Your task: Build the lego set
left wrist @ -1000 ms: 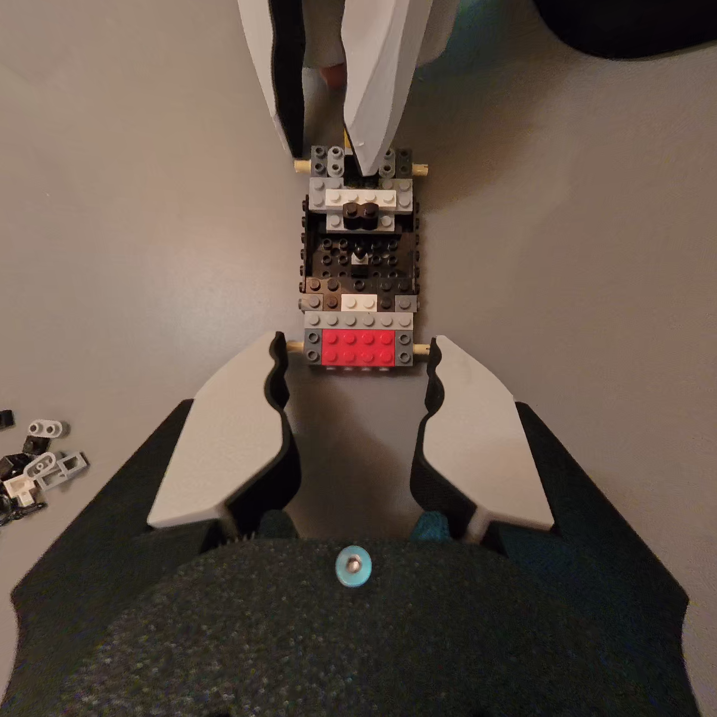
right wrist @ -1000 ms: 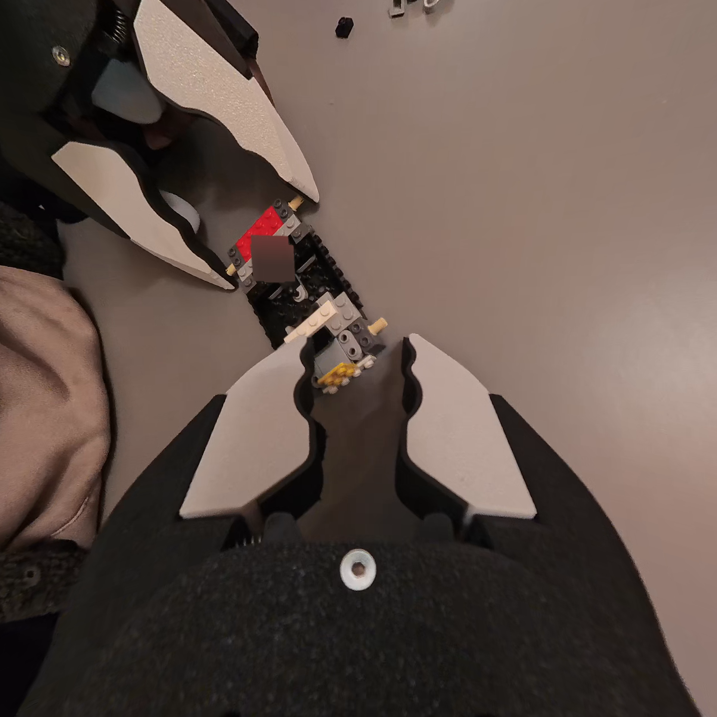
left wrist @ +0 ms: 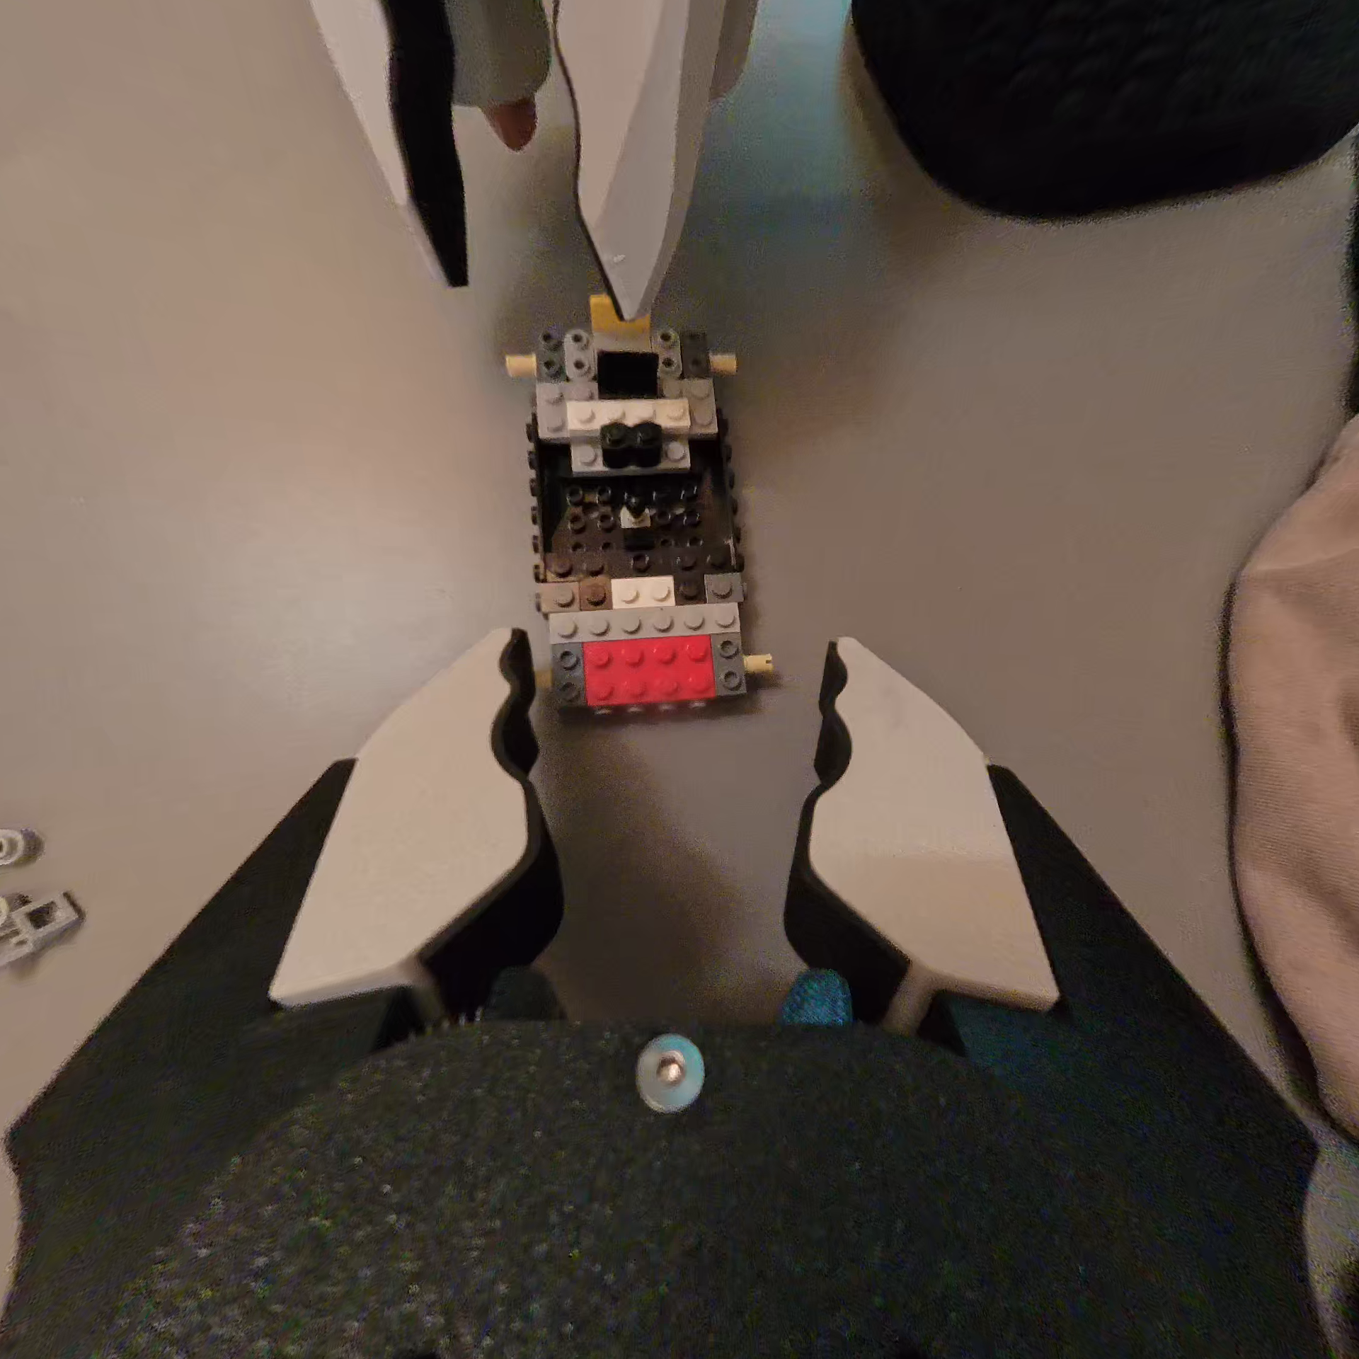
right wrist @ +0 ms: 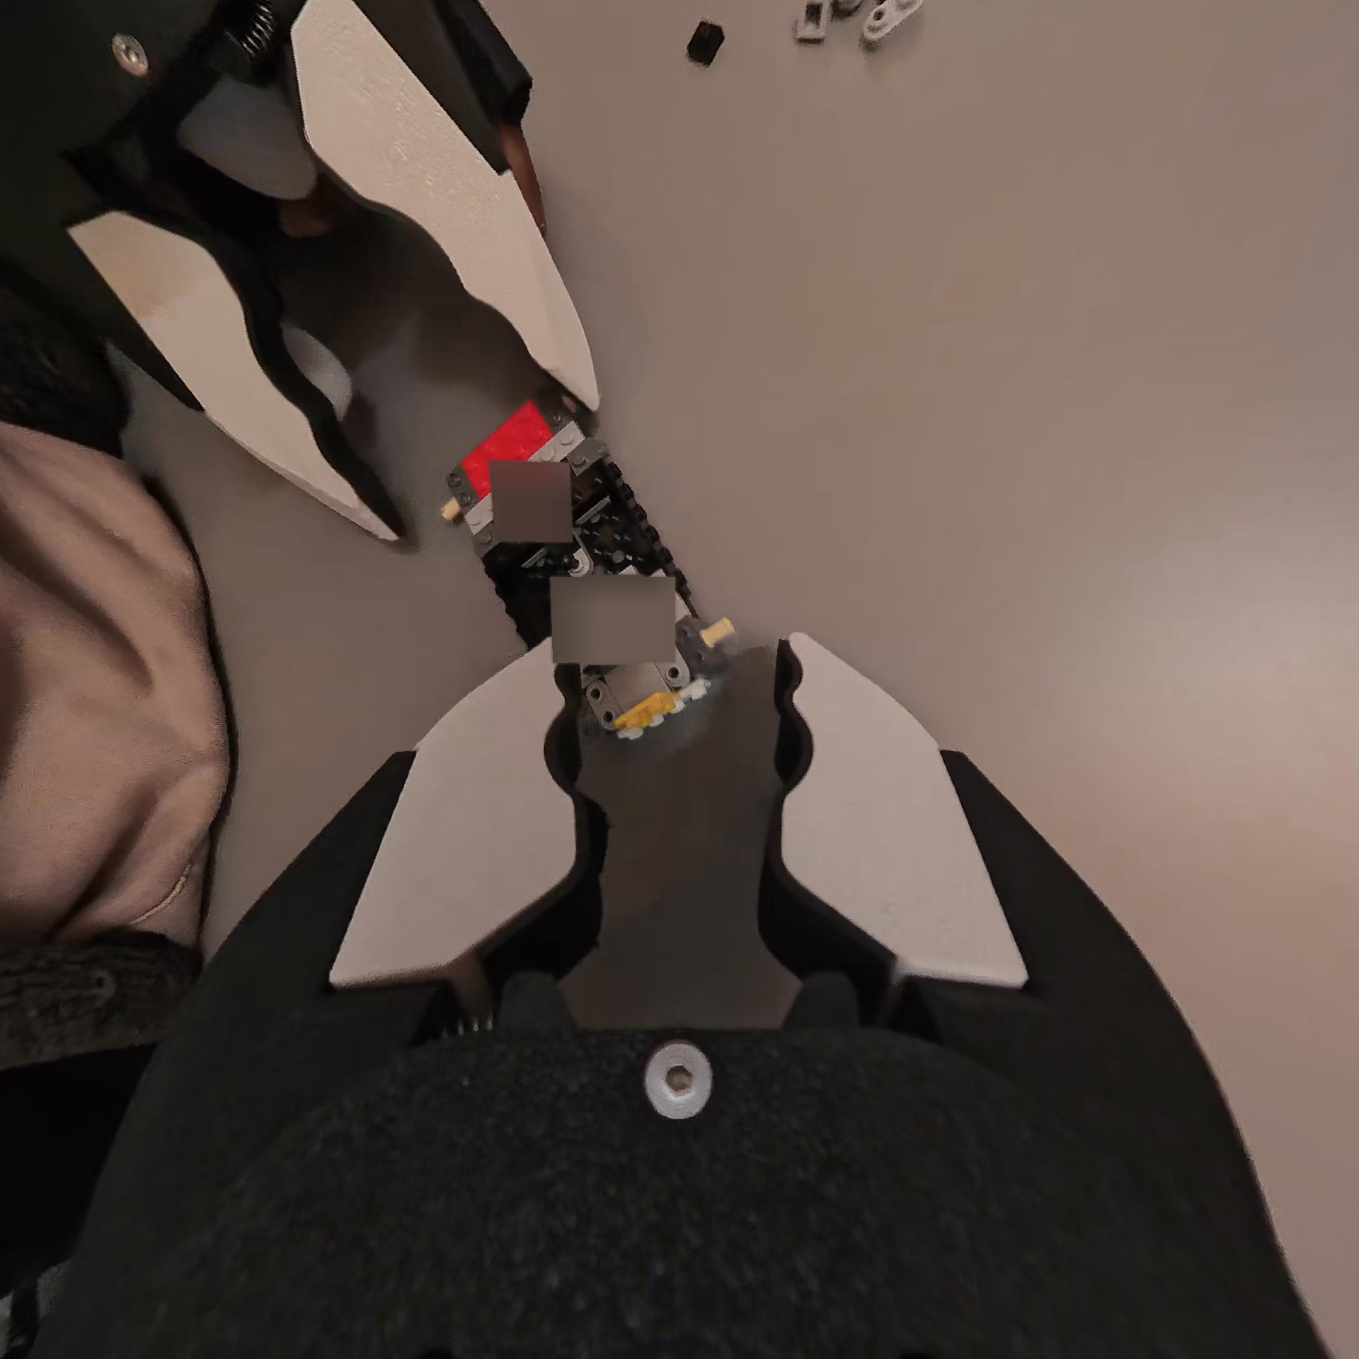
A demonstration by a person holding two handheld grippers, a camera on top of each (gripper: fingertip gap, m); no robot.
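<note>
Lego model [left wrist: 638,515] flat on grey surface [left wrist: 220,441]. Left claw [left wrist: 673,654] wide open, empty, straddling red end. Right claw [right wrist: 669,654] wide open, empty, at yellow end. Risk: fingertip nudge slides model or pops loose yellow piece [right wrist: 647,710].

Plain grey tabletop [left wrist: 220,441]; setting indeterminate
</note>
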